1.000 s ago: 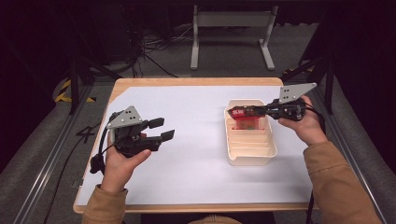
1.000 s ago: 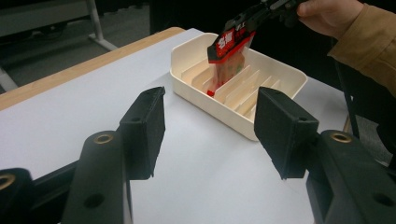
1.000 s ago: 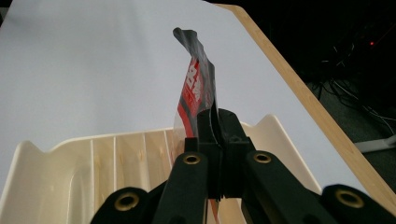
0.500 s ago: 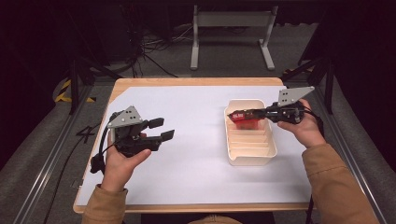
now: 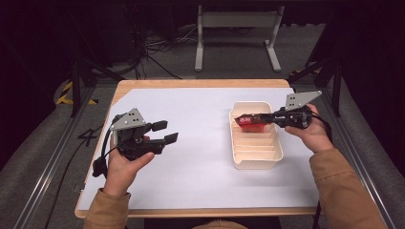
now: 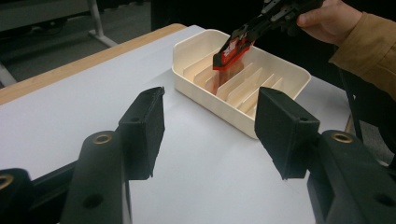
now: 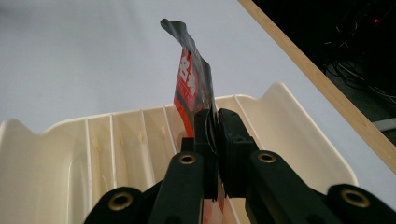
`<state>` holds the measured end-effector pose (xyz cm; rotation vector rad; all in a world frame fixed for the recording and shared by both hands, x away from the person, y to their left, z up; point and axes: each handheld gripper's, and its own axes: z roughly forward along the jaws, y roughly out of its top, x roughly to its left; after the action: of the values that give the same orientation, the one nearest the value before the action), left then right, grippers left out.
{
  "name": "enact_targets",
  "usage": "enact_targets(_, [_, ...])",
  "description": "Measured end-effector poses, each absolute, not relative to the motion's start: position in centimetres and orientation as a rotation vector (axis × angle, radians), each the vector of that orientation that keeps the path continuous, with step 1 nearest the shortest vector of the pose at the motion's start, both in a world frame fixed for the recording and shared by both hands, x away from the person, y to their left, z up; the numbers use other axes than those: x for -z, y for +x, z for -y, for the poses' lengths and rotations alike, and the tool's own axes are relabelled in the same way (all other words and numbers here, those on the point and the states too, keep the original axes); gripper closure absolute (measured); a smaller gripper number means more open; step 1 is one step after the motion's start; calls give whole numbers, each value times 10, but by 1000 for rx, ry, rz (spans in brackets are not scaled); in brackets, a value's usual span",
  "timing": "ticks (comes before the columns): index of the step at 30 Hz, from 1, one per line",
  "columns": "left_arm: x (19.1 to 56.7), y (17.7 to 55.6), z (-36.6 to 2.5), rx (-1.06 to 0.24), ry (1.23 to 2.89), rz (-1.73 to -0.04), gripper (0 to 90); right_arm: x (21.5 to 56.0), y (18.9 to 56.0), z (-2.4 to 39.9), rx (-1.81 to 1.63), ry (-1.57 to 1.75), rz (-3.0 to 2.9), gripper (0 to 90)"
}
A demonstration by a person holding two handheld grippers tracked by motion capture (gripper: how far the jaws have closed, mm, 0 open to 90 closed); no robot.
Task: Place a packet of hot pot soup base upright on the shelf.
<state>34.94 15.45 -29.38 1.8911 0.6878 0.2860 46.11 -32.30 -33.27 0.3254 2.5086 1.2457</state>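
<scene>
We hold a red and black foil packet over the cream plastic divided tray.

Our right gripper (image 5: 244,118) is clenched on the red and black foil packet (image 7: 191,88), above the far slots of the cream plastic divided tray (image 5: 258,161); the packet's lower end is hidden behind the jaws. Well left of the tray, our left gripper (image 5: 165,131) hovers gaping, grasping nothing.

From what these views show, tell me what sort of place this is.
Probably a lab or recording workspace: a paper-covered wooden table stands in a dark room, with loose cables and a metal stand on the grey floor behind it.
</scene>
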Motion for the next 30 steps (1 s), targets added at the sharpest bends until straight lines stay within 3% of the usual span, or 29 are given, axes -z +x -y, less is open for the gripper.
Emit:
enact_targets(14, [296, 350, -154, -273, 1892, -704, 433, 343, 460, 335, -1250, 398, -2508, 835])
enact_targets(30, [302, 354, -162, -321, 1897, -729, 403, 331, 456, 328, -1381, 545, -2473, 543])
